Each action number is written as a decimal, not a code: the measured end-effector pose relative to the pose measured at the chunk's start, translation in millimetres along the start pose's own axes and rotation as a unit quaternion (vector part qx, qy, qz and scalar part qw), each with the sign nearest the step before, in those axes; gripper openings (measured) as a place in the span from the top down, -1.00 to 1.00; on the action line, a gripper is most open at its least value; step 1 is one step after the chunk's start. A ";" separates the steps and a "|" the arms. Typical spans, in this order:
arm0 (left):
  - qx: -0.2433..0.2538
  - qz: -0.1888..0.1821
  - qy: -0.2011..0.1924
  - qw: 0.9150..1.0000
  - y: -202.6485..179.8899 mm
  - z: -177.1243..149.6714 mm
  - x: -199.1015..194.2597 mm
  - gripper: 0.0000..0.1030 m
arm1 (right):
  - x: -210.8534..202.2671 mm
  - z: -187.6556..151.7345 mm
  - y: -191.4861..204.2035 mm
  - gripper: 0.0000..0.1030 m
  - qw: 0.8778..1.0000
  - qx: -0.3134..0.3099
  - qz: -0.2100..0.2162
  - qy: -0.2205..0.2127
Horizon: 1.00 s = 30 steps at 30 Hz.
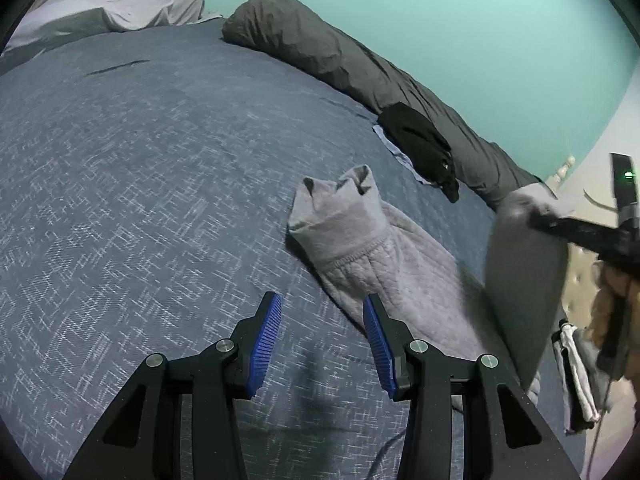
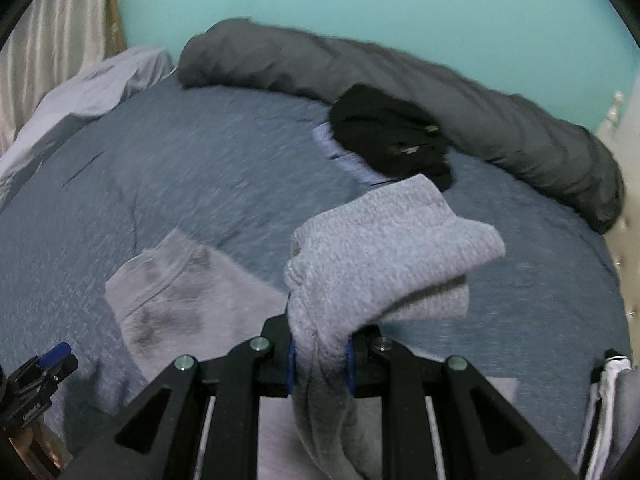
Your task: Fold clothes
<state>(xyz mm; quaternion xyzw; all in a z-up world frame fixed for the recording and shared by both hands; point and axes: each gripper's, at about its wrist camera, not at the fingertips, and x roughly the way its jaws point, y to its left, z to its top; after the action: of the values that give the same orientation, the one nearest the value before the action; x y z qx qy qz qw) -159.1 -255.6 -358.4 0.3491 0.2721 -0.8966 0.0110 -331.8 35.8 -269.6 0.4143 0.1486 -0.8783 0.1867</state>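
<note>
While right tool grips grey garment, left tool beside it

A bed covered with a blue-grey woven spread fills most of both views. Along its far edge, against a turquoise wall, lies a long dark grey rolled duvet. At the far left corner sits a pale lavender pillow, with a cream curtain hanging beyond it in the right wrist view.
</note>
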 end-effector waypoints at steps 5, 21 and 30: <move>-0.011 -0.005 0.001 1.000 7.6 1.7 -1.8 0.10 | 35.6 -1.1 47.6 0.66 0.999 -0.024 0.000 0.024; -0.013 -0.007 0.004 1.000 5.9 1.3 1.4 0.10 | 65.4 -25.6 90.2 0.21 0.986 -0.026 0.155 0.055; -0.010 -0.012 0.008 1.000 -0.1 1.0 5.7 0.10 | 26.5 -27.1 67.1 0.21 0.987 0.011 0.160 -0.002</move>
<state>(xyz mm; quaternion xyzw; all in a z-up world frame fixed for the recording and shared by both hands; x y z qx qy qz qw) -164.1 -255.1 -361.4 0.3530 0.2848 -0.8912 0.0015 -298.8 -17.9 -314.1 0.4332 0.0703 -0.8397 0.3199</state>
